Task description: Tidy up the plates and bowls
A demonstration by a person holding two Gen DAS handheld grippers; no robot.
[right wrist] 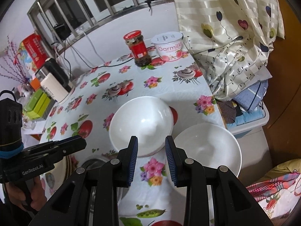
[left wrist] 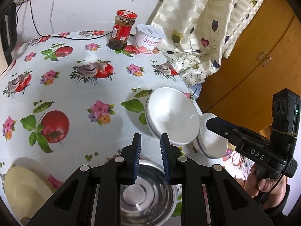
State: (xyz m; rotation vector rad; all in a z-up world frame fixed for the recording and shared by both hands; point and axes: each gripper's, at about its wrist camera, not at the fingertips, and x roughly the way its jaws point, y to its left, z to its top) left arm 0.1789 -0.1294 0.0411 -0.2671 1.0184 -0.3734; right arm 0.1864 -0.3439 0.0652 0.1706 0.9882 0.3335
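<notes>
Two white bowls with blue bands stand on the flowered tablecloth near its right edge: the farther bowl [left wrist: 172, 115] [right wrist: 141, 124] and the nearer bowl [left wrist: 210, 137] [right wrist: 207, 148]. A steel bowl [left wrist: 148, 192] sits under my left gripper [left wrist: 150, 141], which is open and empty above it. A cream plate [left wrist: 22, 190] lies at the front left. My right gripper [right wrist: 151, 141] is open and empty, just short of the two white bowls; it shows from the side in the left wrist view [left wrist: 208, 121], its tip at the nearer bowl.
A red-lidded jar [left wrist: 122, 30] [right wrist: 138, 47] and a yogurt tub [left wrist: 148, 38] [right wrist: 169, 46] stand at the table's far edge. A curtain [left wrist: 207, 28] hangs at the right. A kettle [right wrist: 54, 81] and boxes [right wrist: 37, 101] crowd the left side.
</notes>
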